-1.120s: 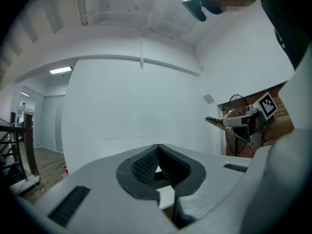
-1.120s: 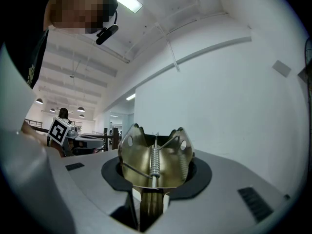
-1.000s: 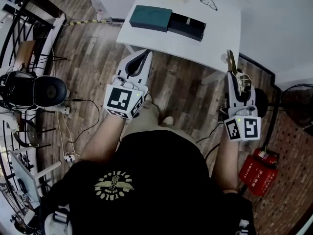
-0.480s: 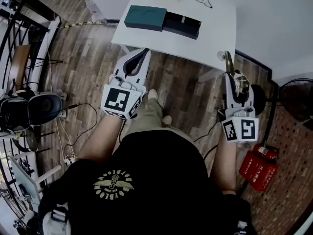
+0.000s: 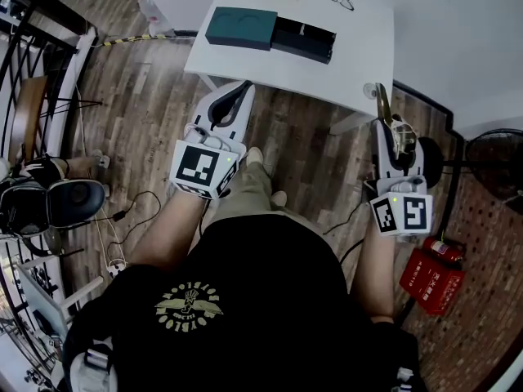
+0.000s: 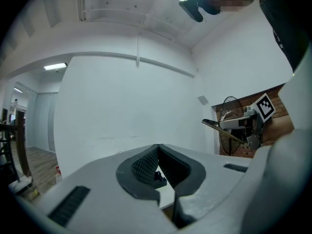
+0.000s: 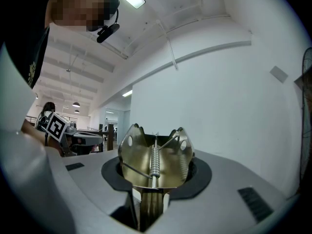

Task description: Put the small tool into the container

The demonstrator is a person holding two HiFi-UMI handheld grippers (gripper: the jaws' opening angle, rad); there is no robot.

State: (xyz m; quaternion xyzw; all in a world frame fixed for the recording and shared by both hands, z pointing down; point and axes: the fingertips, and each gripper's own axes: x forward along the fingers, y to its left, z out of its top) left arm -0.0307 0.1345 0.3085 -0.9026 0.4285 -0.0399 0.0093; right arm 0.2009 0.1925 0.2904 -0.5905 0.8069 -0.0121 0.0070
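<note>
In the head view, a black box (image 5: 304,41) is lying open on the white desk (image 5: 359,55), near the desk's left edge. A teal box (image 5: 241,27) is touching its left end. What is inside the black box is too small to tell. The desk is standing on a brown wood floor (image 5: 147,113). A red box (image 5: 431,280) and a fan (image 5: 498,166) are sitting off to the right. The left gripper (image 5: 243,89) is hanging by the desk's near edge, jaws pressed together, holding nothing. The right gripper (image 5: 384,129) is pinching the small gold tool (image 5: 382,103) by the desk's near right corner, well apart from the boxes.

In the left gripper view, the black box (image 6: 159,178) is peeping through a little gap behind the jaw tips. A white wall (image 6: 122,116) is filling the room ahead. The left gripper (image 6: 157,147) is closing tip to tip.

In the right gripper view, a white wall (image 7: 209,106) is rising ahead. The right gripper (image 7: 156,175) is squeezing the gold tool (image 7: 156,155), which is keeping the jaws partway apart.
</note>
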